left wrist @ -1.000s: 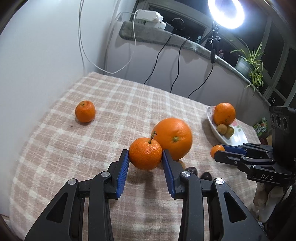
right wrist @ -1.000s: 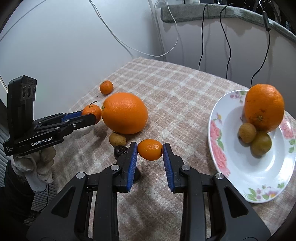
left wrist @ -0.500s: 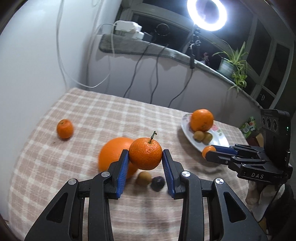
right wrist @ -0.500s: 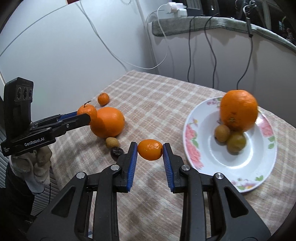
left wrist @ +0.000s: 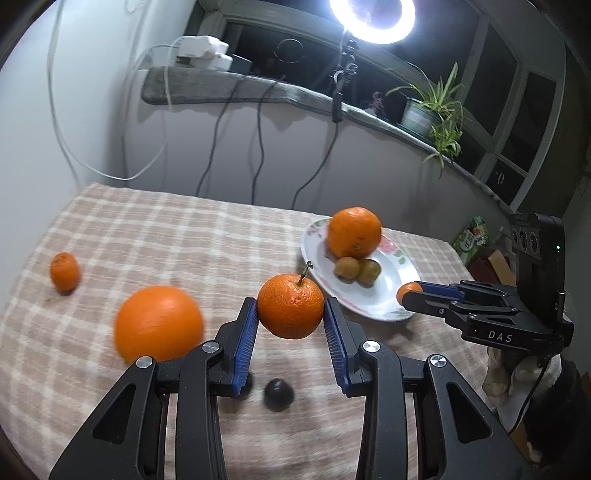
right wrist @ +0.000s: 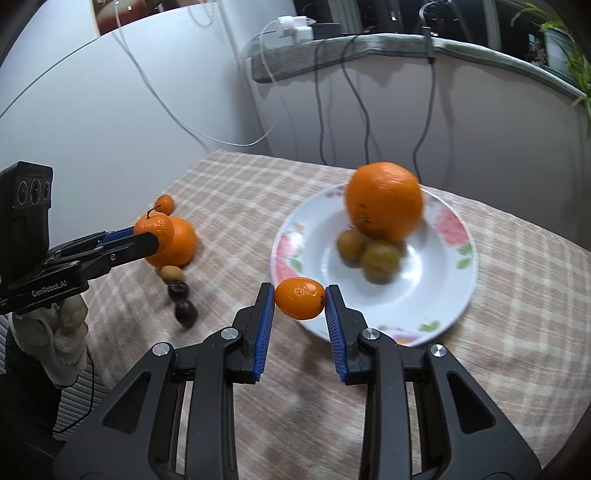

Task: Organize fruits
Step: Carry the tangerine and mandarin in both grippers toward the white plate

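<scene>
With your left tool (left wrist: 290, 317) gripping the stemmed mandarin (left wrist: 290, 311) at frame centre and your right tool (right wrist: 300, 300) gripping the small orange fruit (right wrist: 300, 298) over the plate (right wrist: 452, 295) rim, the carry step is underway; next, position each over the plate, then release.

Above you a ring light (left wrist: 372, 16) is glaring over the grey ledge (left wrist: 258, 92). A spider plant (left wrist: 432, 107) is sitting on that ledge to your right, white chargers (left wrist: 202, 57) are lying at its left end, and black cables (left wrist: 258, 144) are hanging down the wall behind your checked tablecloth (left wrist: 166, 229).
</scene>
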